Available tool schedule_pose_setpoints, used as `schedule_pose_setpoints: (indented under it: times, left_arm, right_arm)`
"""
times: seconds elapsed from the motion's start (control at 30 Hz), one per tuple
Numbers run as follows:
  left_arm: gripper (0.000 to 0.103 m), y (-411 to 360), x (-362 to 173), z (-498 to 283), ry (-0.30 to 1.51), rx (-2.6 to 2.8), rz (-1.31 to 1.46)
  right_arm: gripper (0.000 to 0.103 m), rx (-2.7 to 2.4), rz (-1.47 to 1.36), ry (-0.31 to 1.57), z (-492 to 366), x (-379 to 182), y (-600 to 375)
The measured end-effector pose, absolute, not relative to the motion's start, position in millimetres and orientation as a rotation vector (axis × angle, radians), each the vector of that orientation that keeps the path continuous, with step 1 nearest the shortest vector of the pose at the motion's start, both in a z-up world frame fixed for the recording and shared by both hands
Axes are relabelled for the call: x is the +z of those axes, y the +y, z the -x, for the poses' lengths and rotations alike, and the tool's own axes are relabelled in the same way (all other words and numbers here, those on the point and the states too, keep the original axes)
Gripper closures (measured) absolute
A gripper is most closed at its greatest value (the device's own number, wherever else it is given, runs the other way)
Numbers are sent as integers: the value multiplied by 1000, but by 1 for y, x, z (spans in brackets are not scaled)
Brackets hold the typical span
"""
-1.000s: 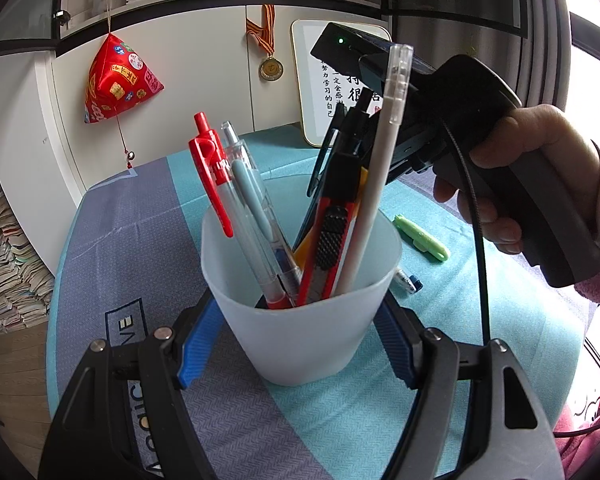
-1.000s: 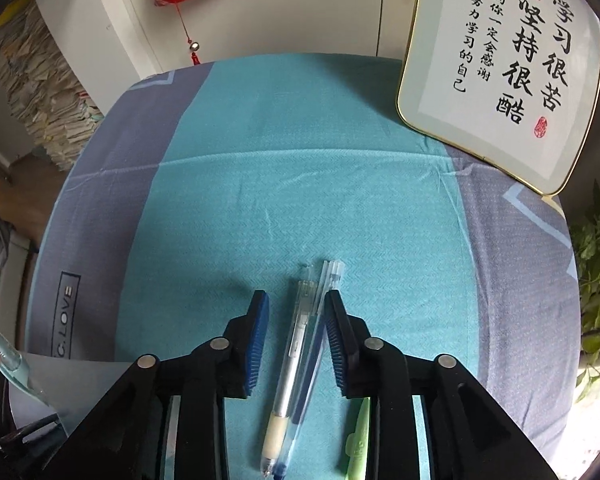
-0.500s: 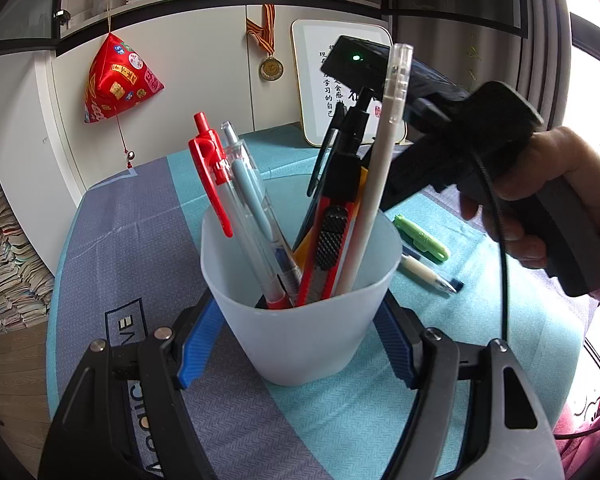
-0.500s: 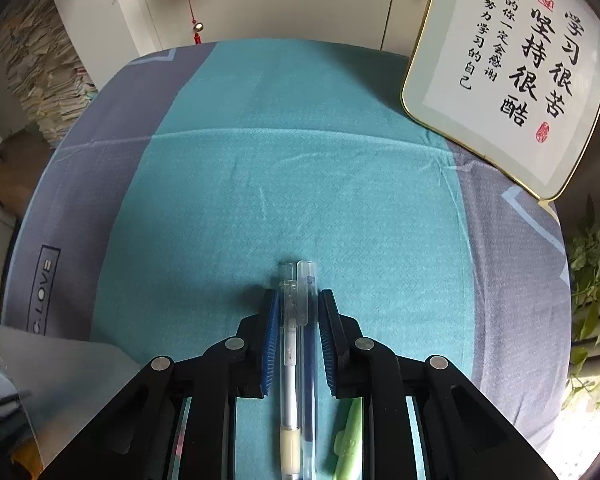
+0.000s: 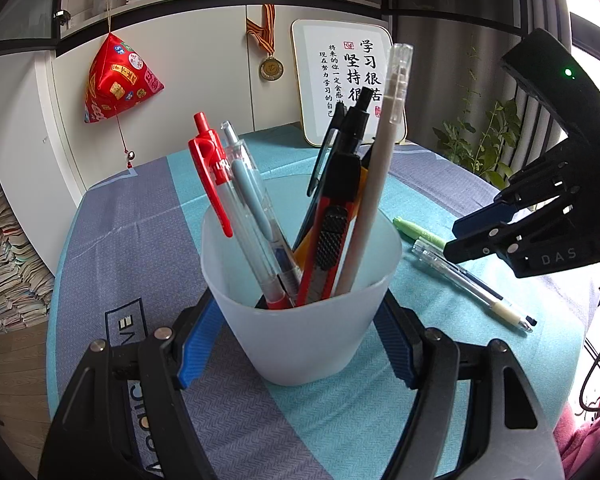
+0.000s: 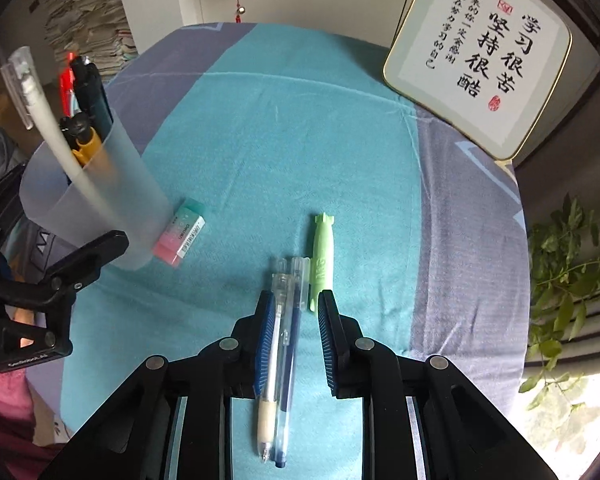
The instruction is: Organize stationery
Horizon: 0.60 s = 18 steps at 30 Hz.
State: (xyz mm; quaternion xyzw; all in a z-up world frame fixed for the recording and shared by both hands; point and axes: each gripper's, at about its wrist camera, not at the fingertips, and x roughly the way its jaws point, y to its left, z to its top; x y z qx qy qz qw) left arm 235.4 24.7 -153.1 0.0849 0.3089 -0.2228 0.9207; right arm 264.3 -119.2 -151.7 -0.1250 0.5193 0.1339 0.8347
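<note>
My left gripper [image 5: 298, 344] is shut on a frosted white cup [image 5: 304, 320] that stands on the table and holds several pens and a red utility knife [image 5: 324, 248]. The cup also shows in the right wrist view [image 6: 96, 204]. My right gripper [image 6: 294, 328] is open and raised above two clear pens [image 6: 284, 352] that lie side by side on the cloth between its jaws. The pens also show in the left wrist view [image 5: 472, 284]. A green highlighter [image 6: 322, 256] lies just right of them. A pink-and-green eraser [image 6: 180, 232] lies beside the cup.
The round table has a teal and grey cloth [image 6: 284, 128]. A framed calligraphy plaque [image 6: 480, 60] leans at the back right. A plant [image 6: 568, 256] stands off the table's right edge. White cabinets with a red hanging ornament [image 5: 116, 80] stand behind.
My right gripper was closed around the two pens half a second ago. Now its jaws stand apart, it has pulled up and back, and the pens lie on the cloth. The left gripper has not moved.
</note>
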Motion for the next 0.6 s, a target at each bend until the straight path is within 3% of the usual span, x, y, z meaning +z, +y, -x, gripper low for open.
schedule_pose_setpoints:
  times: [0.6]
  left_arm:
    - [32,25,-153,-236,634,-458,-174]
  right_arm:
    - [82,284,374,1094,-251,-170,-89]
